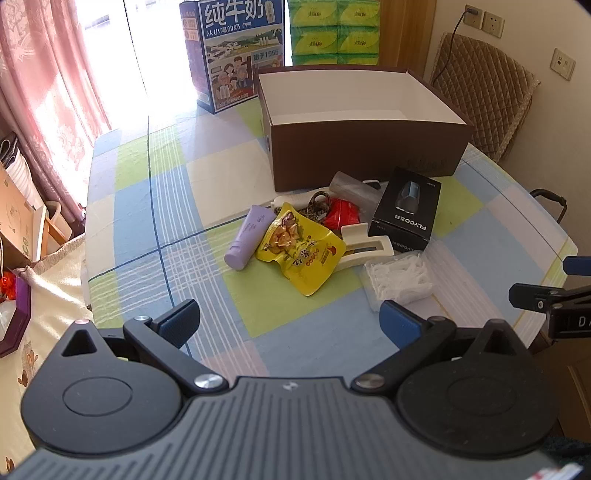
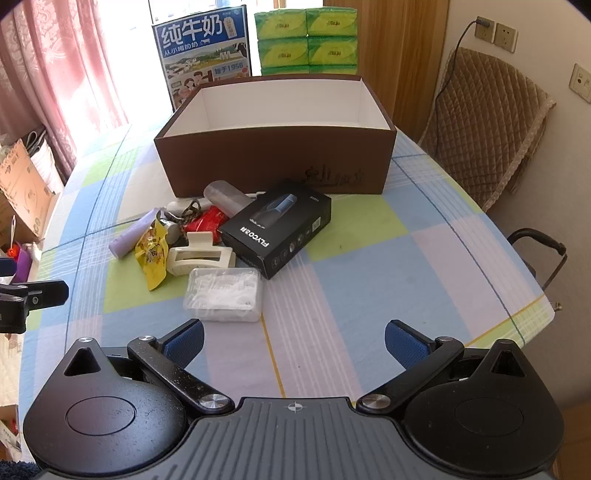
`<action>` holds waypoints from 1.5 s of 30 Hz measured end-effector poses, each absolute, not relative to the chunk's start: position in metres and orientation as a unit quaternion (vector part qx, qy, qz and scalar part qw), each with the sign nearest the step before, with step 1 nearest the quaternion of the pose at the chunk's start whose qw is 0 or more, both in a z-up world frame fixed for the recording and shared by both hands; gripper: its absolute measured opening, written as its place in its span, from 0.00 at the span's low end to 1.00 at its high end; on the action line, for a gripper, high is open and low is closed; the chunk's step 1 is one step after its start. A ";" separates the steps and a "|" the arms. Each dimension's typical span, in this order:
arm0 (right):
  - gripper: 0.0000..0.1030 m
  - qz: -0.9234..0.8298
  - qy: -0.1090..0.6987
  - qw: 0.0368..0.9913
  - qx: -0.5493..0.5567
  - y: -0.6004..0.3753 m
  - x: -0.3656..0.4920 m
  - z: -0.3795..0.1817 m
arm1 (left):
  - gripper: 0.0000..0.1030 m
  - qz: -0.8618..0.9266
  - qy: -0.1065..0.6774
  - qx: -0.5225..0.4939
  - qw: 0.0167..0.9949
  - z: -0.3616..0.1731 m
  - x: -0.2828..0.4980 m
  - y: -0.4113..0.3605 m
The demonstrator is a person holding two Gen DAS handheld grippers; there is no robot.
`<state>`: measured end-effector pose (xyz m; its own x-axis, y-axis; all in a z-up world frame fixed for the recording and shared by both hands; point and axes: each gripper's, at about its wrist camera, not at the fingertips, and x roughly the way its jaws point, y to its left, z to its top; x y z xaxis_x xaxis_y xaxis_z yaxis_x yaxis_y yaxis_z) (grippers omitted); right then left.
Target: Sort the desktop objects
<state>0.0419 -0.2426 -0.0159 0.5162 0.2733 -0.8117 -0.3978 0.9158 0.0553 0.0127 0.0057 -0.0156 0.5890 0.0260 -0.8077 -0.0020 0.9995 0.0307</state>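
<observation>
A brown box [image 1: 362,155] [image 2: 273,162] with a white inside stands open and empty on the checked table. In front of it lies a pile: a lilac tube [image 1: 248,236] [image 2: 135,232], a yellow snack pouch [image 1: 301,251] [image 2: 152,258], a cream hair claw [image 1: 365,245] [image 2: 199,256], a red packet [image 1: 341,214] [image 2: 205,221], a black FLYCO carton [image 1: 406,210] [image 2: 280,229], a clear box of floss picks [image 1: 400,280] [image 2: 223,293] and a clear bottle [image 1: 351,186] [image 2: 227,194]. My left gripper [image 1: 290,321] and right gripper [image 2: 293,341] both hover open near the front edge, holding nothing.
A blue milk carton [image 1: 231,51] [image 2: 205,51] and green tissue packs [image 1: 332,31] [image 2: 306,37] stand behind the box. A quilted chair [image 2: 484,133] is at the right, curtains [image 1: 44,92] and cardboard boxes [image 2: 22,192] at the left.
</observation>
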 end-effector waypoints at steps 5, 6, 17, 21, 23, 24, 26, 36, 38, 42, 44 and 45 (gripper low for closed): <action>0.98 0.194 0.453 0.867 -0.068 -0.244 0.043 -0.017 | 0.99 0.008 0.454 0.013 0.891 -0.016 0.012 0.005; 0.98 0.194 0.453 0.868 -0.068 -0.244 0.043 -0.017 | 0.99 0.008 0.454 0.013 0.891 -0.016 0.012 0.005; 0.98 0.200 0.455 0.865 -0.068 -0.243 0.046 -0.018 | 0.99 0.012 0.456 0.013 0.890 -0.018 0.012 0.004; 0.98 0.204 0.455 0.864 -0.070 -0.242 0.047 -0.019 | 0.99 0.014 0.457 0.011 0.889 -0.017 0.013 0.005; 0.98 0.206 0.456 0.863 -0.070 -0.242 0.048 -0.019 | 0.99 0.015 0.458 0.010 0.889 -0.017 0.012 0.006; 0.98 0.208 0.455 0.863 -0.071 -0.242 0.048 -0.019 | 0.99 0.016 0.459 0.009 0.888 -0.016 0.013 0.006; 0.98 0.211 0.455 0.862 -0.072 -0.241 0.049 -0.018 | 0.99 0.017 0.459 0.008 0.888 -0.017 0.013 0.007; 0.98 0.232 0.457 0.856 -0.063 -0.236 0.055 -0.021 | 0.99 0.024 0.465 0.003 0.885 -0.020 0.014 0.013; 0.98 0.236 0.460 0.854 -0.056 -0.237 0.057 -0.022 | 0.99 0.025 0.467 0.003 0.884 -0.021 0.014 0.015; 0.98 0.240 0.460 0.853 -0.054 -0.235 0.060 -0.023 | 0.99 0.027 0.471 0.000 0.882 -0.022 0.016 0.017; 0.98 0.241 0.460 0.853 -0.055 -0.234 0.063 -0.024 | 0.99 0.027 0.472 -0.002 0.881 -0.023 0.017 0.018; 0.98 0.241 0.460 0.853 -0.057 -0.234 0.064 -0.024 | 0.99 0.027 0.473 -0.002 0.880 -0.023 0.018 0.018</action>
<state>0.0640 -0.2337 -0.0244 0.4610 0.3586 -0.8117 -0.4627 0.8777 0.1249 0.0178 0.0183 -0.0231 0.5503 0.0458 -0.8337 -0.0502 0.9985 0.0217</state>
